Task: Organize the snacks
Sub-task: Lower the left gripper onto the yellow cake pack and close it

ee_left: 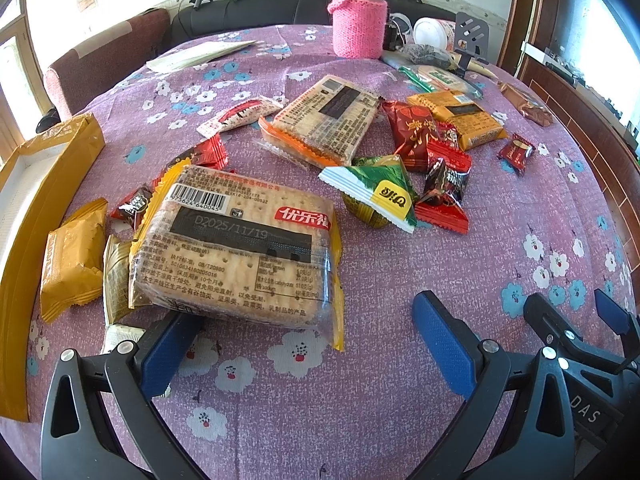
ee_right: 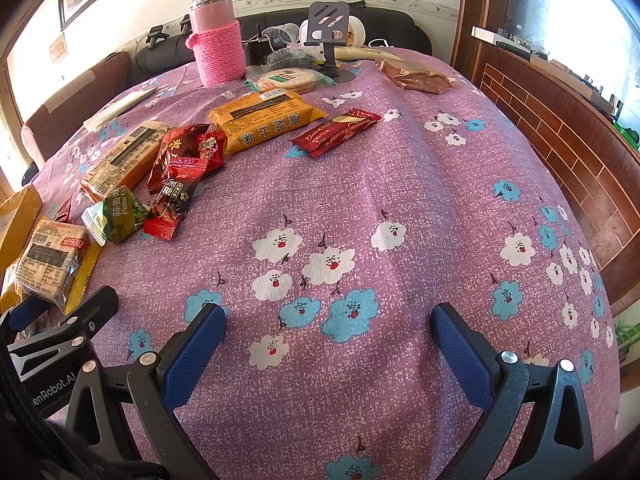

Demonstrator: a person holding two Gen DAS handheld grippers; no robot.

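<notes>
Barely begun: snacks [ee_left: 360,160] lie scattered on the tabletop [ee_right: 360,208], the box [ee_left: 36,184] looks empty, both tools [ee_left: 308,336] [ee_right: 328,344] released.

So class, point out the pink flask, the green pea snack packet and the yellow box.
pink flask [ee_right: 219,54], right wrist view, knitted sleeve.
green pea snack packet [ee_right: 120,216], right wrist view, front face.
yellow box [ee_left: 52,184], left wrist view, side wall.

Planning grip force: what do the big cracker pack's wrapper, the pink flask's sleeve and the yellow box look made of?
Cracker pack wrapper: clear glossy plastic film, crackers visible through it. Pink flask sleeve: knitted yarn, ribbed stitches showing. Yellow box: probably matte cardboard, with folded flat walls.
</notes>
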